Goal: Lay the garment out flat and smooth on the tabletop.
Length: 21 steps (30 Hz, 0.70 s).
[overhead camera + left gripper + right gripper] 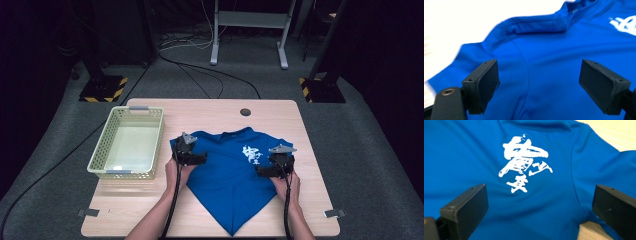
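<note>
From the high view, a blue short-sleeved T-shirt [230,175] with a white brush-style print lies spread on a pale wooden table [310,200], its lower body folded in to a point that aims at the near edge. A person's bare forearms come in from the bottom. The left gripper [197,159] hovers over the shirt's left sleeve area, and the right gripper [264,171] sits over the right side, just below the white print [251,154]. To the left of the shirt, close to it, stands a pale green perforated plastic basket [100,160]. A small round hole [245,112] marks the table's far edge.

From the left gripper view, the left gripper [539,80] has its two black jaws set wide apart above smooth blue cloth [544,50]; nothing is pinched between them. The collar and a sleeve seam run beyond.

From the right gripper view, the right gripper [540,207] also stands wide open, its jaws well apart over the shirt [461,152], with the white print [524,162] straight ahead and no cloth caught.
</note>
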Each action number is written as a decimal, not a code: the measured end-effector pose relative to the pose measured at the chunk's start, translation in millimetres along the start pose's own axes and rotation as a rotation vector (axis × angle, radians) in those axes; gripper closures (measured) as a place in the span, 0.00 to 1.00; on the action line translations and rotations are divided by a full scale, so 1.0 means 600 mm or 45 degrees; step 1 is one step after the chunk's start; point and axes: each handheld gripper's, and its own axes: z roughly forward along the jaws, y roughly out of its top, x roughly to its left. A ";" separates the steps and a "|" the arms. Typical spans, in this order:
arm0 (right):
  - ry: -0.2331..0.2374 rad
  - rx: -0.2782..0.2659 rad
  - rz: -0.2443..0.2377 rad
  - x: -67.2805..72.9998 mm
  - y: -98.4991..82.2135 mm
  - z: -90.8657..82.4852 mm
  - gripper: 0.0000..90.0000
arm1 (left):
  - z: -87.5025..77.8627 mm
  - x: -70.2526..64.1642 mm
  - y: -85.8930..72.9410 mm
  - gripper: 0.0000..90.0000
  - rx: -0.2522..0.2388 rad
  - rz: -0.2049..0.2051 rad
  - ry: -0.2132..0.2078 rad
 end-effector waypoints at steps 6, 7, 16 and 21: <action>-0.018 0.007 0.038 -0.016 -0.005 0.015 0.00 | 0.060 -0.004 0.038 0.18 0.073 -0.011 0.013; -0.022 0.001 0.042 -0.020 -0.006 0.015 0.00 | 0.069 -0.005 0.045 0.19 0.082 -0.004 0.027; -0.032 0.007 0.051 -0.031 -0.022 0.026 0.00 | 0.124 -0.002 0.084 0.20 0.141 -0.015 0.072; -0.024 -0.010 0.063 -0.032 -0.023 0.026 0.00 | 0.145 0.016 0.100 0.20 0.147 -0.102 0.076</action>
